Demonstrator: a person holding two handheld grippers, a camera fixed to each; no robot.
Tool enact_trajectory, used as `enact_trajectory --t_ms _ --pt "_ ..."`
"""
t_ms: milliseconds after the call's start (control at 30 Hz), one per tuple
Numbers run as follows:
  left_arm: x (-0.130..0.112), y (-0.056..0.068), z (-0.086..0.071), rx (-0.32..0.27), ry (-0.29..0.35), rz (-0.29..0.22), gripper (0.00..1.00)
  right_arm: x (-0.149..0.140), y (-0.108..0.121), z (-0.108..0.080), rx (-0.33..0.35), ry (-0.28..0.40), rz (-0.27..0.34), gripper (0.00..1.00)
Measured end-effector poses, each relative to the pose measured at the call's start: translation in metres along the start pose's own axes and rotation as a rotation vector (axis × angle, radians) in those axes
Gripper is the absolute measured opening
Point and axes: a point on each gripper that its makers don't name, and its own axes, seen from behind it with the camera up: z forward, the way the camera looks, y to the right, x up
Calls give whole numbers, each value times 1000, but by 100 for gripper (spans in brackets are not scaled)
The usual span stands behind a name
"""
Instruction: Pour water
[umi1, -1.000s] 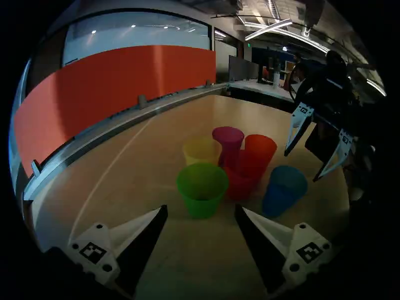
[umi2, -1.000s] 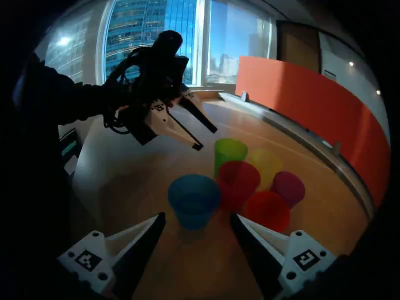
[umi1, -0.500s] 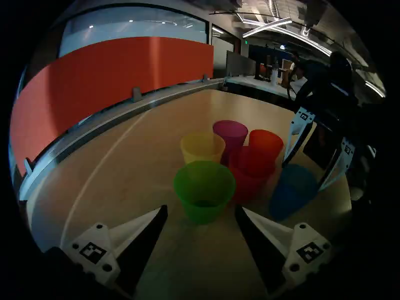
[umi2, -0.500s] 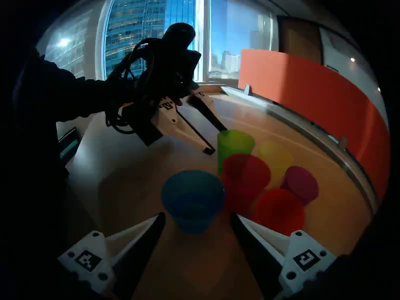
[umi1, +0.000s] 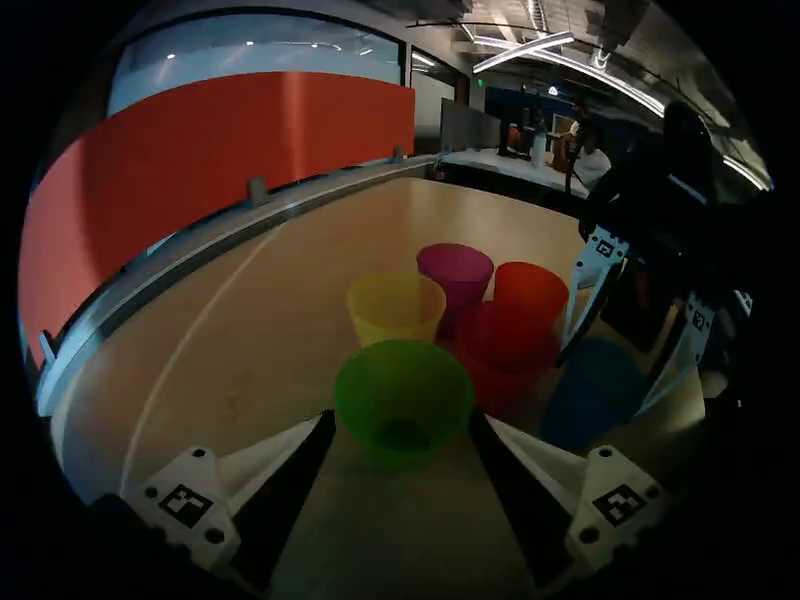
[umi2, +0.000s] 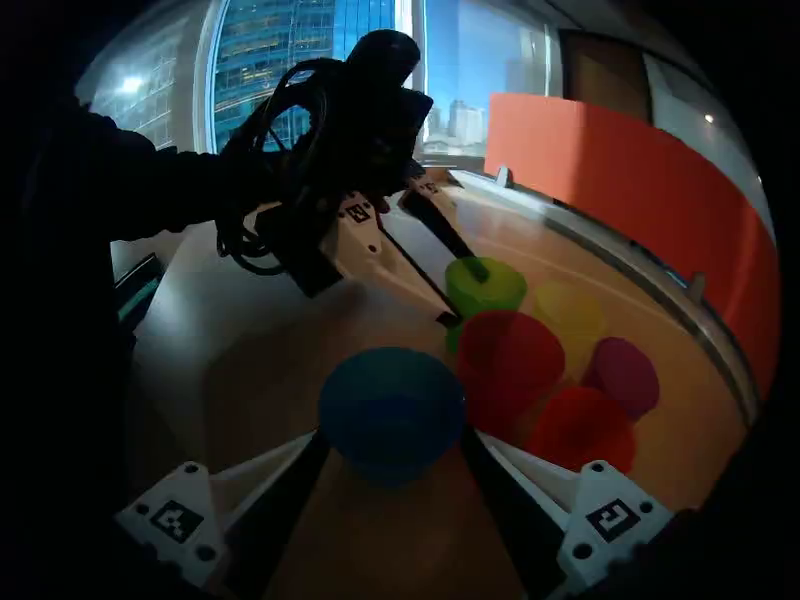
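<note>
**Pouring task: both jaws apart**

The left gripper (umi1: 400, 420) is spread, with the green cup (umi1: 403, 395) between its tips. The right gripper (umi2: 392, 437) is likewise parted about the blue cup (umi2: 390, 410) (contact cannot be told). Both cups stand upright on the wooden table (umi1: 250, 330).

I count six cups on one table (umi1: 240, 330): one green cup (umi1: 403, 400), one yellow cup (umi1: 396, 308), one purple cup (umi1: 455, 272), one orange cup (umi1: 530, 290), one red cup (umi1: 505, 345) and one blue cup (umi1: 595, 390). I have two grippers, the left gripper (umi1: 400, 420) and the right gripper (umi2: 392, 438), with two fingers apiece. One long orange wall panel (umi1: 200, 150) runs behind the table, and the right gripper view gives me one dark sleeve (umi2: 130, 190).
</note>
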Motion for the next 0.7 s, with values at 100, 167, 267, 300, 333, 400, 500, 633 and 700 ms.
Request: enact_trajectory --t_ms 100,167,267,300,333,400,500,633,700 --pt "1 2 4 -8 -3 4 100 1 -1 2 3 2 1 100" --pt "3 4 7 -14 -3 6 100 2 -2 3 5 3 0 100" --pt "4 6 10 -21 -3 10 100 2 -2 5 6 4 -1 100" --pt "4 6 11 -23 -4 12 100 2 -2 5 5 5 -2 100" --pt "4 6 12 -23 -4 14 100 3 -2 5 5 5 -2 100" --pt "3 6 14 -23 -5 18 100 3 -2 6 5 7 -2 100" --pt "4 7 16 -23 -6 22 100 5 -2 8 4 12 1 100" --pt "5 6 16 -21 -6 25 100 7 -3 10 5 17 2 100" --pt "5 6 16 -20 -7 28 100 8 -3 10 5 18 2 100"
